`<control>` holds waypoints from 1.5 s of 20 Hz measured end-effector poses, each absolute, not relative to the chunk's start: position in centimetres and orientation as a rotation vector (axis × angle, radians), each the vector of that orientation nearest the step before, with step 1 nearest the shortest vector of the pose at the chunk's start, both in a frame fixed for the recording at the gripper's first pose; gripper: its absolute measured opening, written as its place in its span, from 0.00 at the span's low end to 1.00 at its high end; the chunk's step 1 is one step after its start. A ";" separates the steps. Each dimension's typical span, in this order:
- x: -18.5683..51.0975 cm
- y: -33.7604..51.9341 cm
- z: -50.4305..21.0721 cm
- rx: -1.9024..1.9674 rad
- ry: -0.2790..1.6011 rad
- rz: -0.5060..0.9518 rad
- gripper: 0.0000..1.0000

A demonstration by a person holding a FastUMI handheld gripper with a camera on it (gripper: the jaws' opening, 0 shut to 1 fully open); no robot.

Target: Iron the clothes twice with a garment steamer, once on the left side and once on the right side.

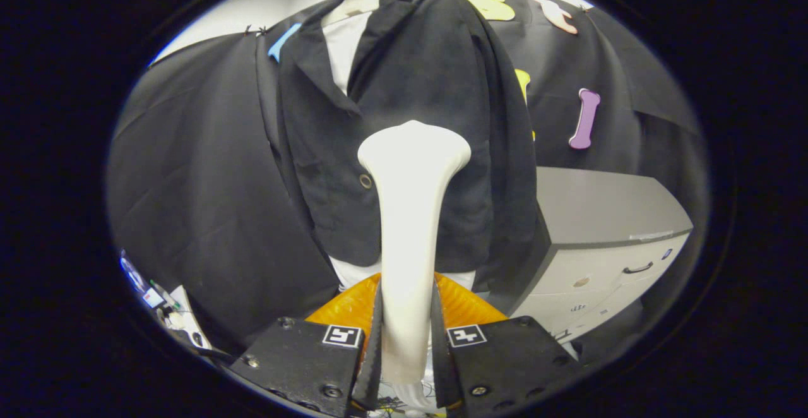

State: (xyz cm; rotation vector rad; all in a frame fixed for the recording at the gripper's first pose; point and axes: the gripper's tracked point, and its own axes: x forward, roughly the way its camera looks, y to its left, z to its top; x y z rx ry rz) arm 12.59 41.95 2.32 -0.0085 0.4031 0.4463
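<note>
Claw [407, 342] clenched on the steamer [410, 216] handle, head raised toward the jacket [404, 77] hanging on the wall just ahead, probably to line up a pass.

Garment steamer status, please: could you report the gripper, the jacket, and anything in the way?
Gripper shut on steamer. Steamer head up against black jacket, beside its button. Grey cabinet stands apart; nothing between.

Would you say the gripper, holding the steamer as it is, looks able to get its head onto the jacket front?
Probably yes. The gripper is shut on the steamer, whose head points at the jacket hanging just beyond it, with nothing between them. The cabinet stands off to one side.
</note>
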 end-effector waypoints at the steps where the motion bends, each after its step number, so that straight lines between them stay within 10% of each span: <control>1: 12.2 42.5 3.7 -0.004 0.380 0.458 0.36; 30: 16.8 66.8 21.6 -0.062 0.055 0.638 0.36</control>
